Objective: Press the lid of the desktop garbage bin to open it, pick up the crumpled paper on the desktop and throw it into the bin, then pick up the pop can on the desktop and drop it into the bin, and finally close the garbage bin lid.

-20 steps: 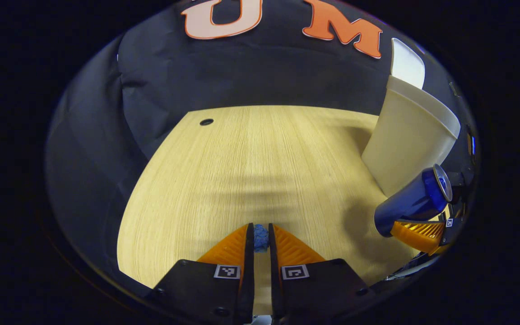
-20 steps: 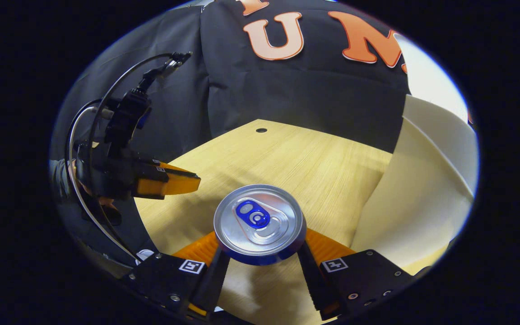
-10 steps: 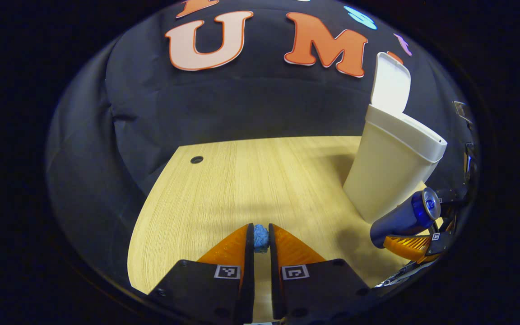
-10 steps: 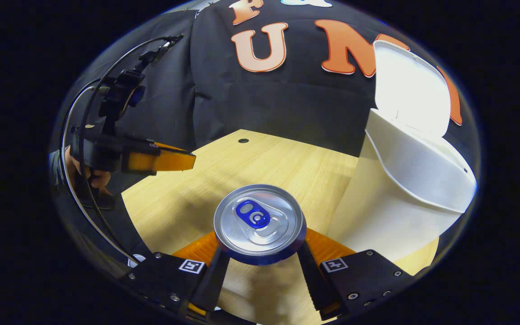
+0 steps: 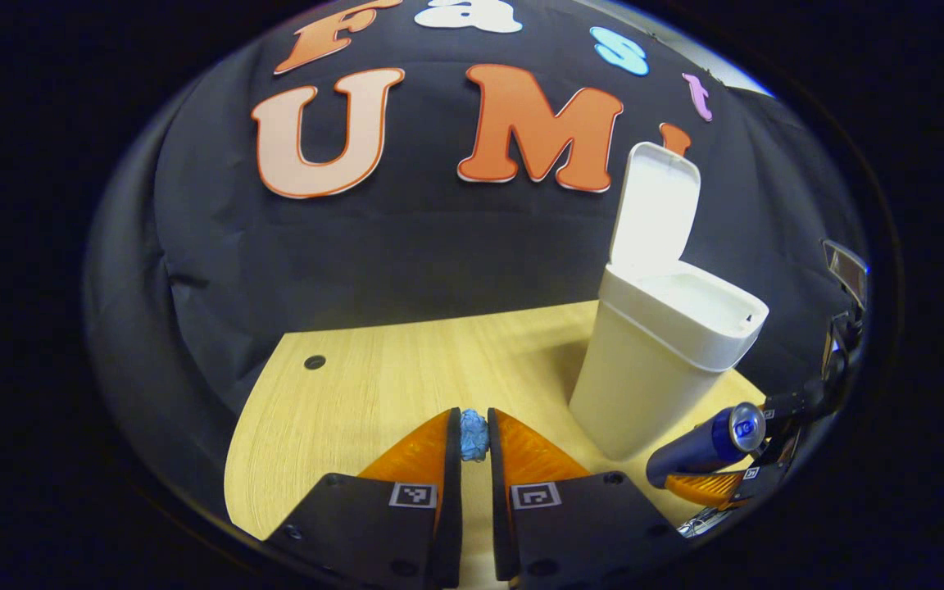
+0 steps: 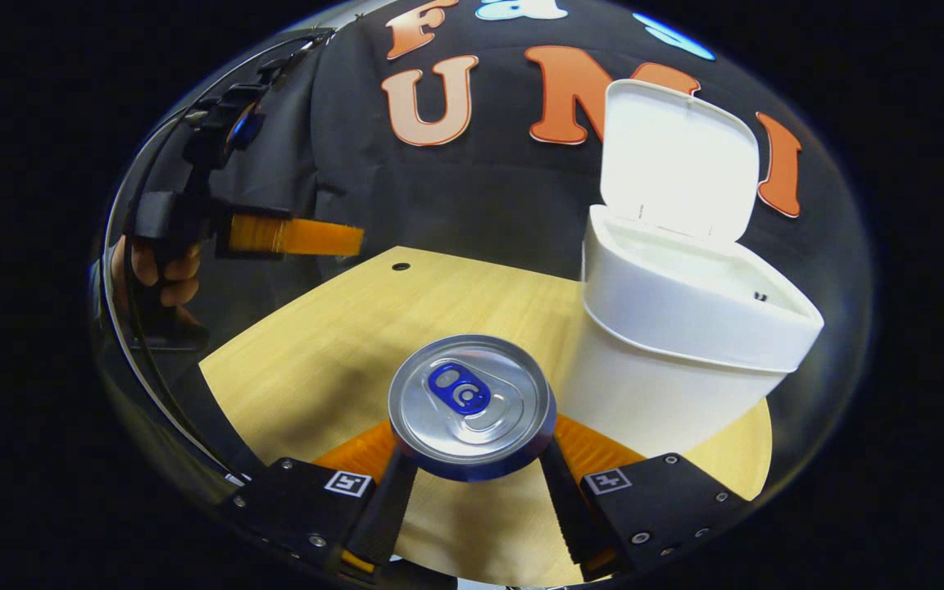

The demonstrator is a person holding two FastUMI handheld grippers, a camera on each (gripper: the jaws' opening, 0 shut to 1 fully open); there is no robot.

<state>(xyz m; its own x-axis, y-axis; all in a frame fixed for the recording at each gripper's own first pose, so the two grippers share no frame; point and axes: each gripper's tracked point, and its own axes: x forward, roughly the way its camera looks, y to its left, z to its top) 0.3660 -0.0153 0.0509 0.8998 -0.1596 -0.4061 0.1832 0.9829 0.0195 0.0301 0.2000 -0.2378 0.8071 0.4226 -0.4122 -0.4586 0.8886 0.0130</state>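
Note:
In the left gripper view my left gripper [image 5: 474, 436] is shut on a small blue crumpled paper [image 5: 474, 434], held above the wooden desk [image 5: 374, 393]. The white garbage bin [image 5: 652, 369] stands to its right with its lid [image 5: 656, 205] swung up. In the right gripper view my right gripper [image 6: 472, 447] is shut on a blue pop can [image 6: 472, 406], silver top toward the camera, left of the bin [image 6: 677, 344] and its raised lid [image 6: 677, 160]. The left gripper [image 6: 292, 236] hangs at the left there. The can [image 5: 705, 442] also appears low right in the left gripper view.
A small round hole [image 5: 315, 361] marks the desk's far left corner. A hand [image 6: 156, 274] holds the left gripper, with cables looping around it. Black cloth walls close off the back and left of the desk.
Both grippers have risen with their loads; the bin's open top and raised lid now show from higher up. The left gripper has lifted further above the desk.

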